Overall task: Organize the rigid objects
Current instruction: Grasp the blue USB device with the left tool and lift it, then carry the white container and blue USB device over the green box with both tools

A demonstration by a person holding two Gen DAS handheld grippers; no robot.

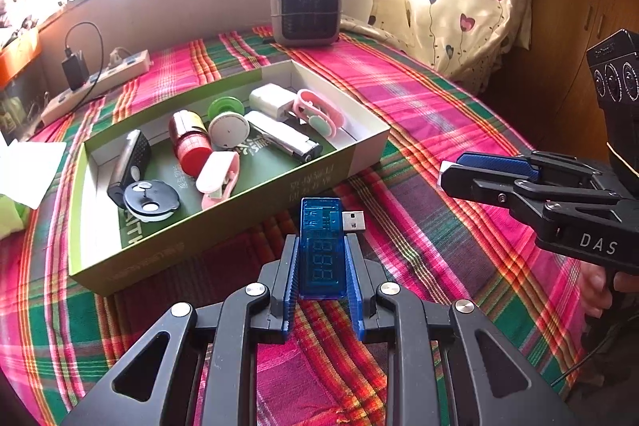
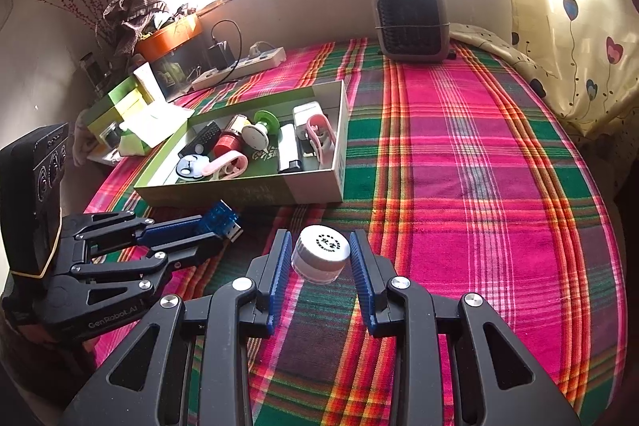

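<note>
**Both claws loaded, short of the box**

Plainly legible: "DAS" in white on the body of the right gripper point(image 1: 451, 172), seen from the left camera; "GenRobot.AI" on the body of the left gripper point(image 2: 223, 224), seen from the right camera. The blue USB tester point(image 1: 322, 246) shows a "888"-style digit display through its clear shell. The small white jar point(image 2: 319, 254) has a ring of dark characters on its lid, too small to read. The green box point(image 1: 223, 222) has pale print along its near wall and light lettering on its floor; neither is readable.

Left claw: pads pinch the USB tester by its long sides, metal plug pointing forward and to the right, held above the plaid cloth point(image 1: 419, 114) just before the box's near wall. The gripper tilts down toward the table.

Right claw: pads grip the white jar at its sides, lid up, lifted off the cloth. It sits to the right of the left gripper, also angled down. Fingers of a hand point(image 1: 599, 286) wrap its handle.

Box contents: red cylinder point(image 1: 189, 142), pink stapler point(image 1: 219, 178), black round disc point(image 1: 149, 200), others packed alongside.

Grey heater point(image 1: 305, 8) stands at the far table edge.
</note>
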